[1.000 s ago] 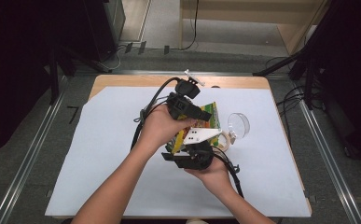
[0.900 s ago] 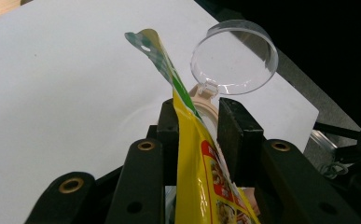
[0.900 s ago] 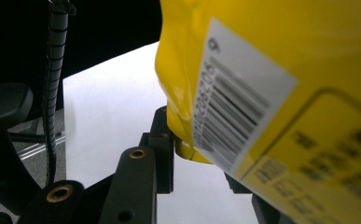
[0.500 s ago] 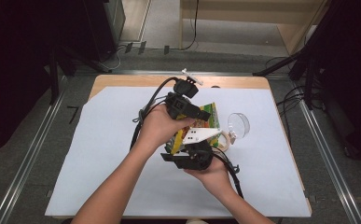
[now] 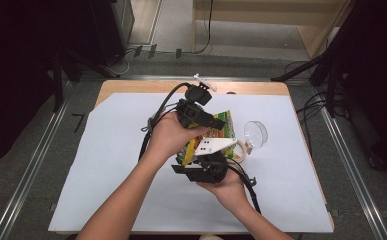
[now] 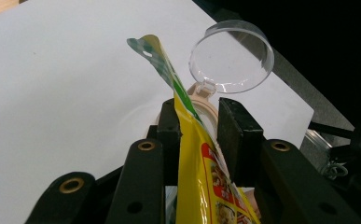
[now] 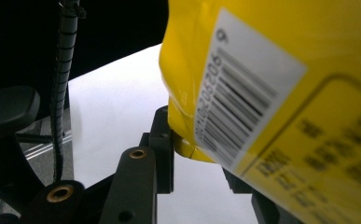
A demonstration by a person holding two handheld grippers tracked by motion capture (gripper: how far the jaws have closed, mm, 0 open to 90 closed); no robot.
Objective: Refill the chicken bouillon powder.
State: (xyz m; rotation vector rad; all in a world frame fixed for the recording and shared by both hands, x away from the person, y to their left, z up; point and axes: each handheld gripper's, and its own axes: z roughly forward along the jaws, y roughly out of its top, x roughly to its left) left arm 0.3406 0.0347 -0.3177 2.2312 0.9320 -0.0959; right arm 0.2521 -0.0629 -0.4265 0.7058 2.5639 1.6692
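Above the white sheet (image 5: 106,165): both grippers (image 5: 201,119) (image 5: 207,159) pinching the yellow packet (image 6: 201,186), keeping its top edge steady over the open jar (image 6: 206,105), presumably readying it for tearing or pouring.

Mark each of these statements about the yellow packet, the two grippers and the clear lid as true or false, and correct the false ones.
1. The yellow packet sits between the jaws of the left gripper. True.
2. The clear round lid is screwed shut on its container. False: it stands flipped open, hinged to the beige rim.
3. The right gripper also holds the packet, at an edge near its barcode label. True.
4. The packet lies flat on the white sheet with nothing touching it. False: both grippers hold it up above the sheet.
5. The table's cover is dark green. False: it is white.
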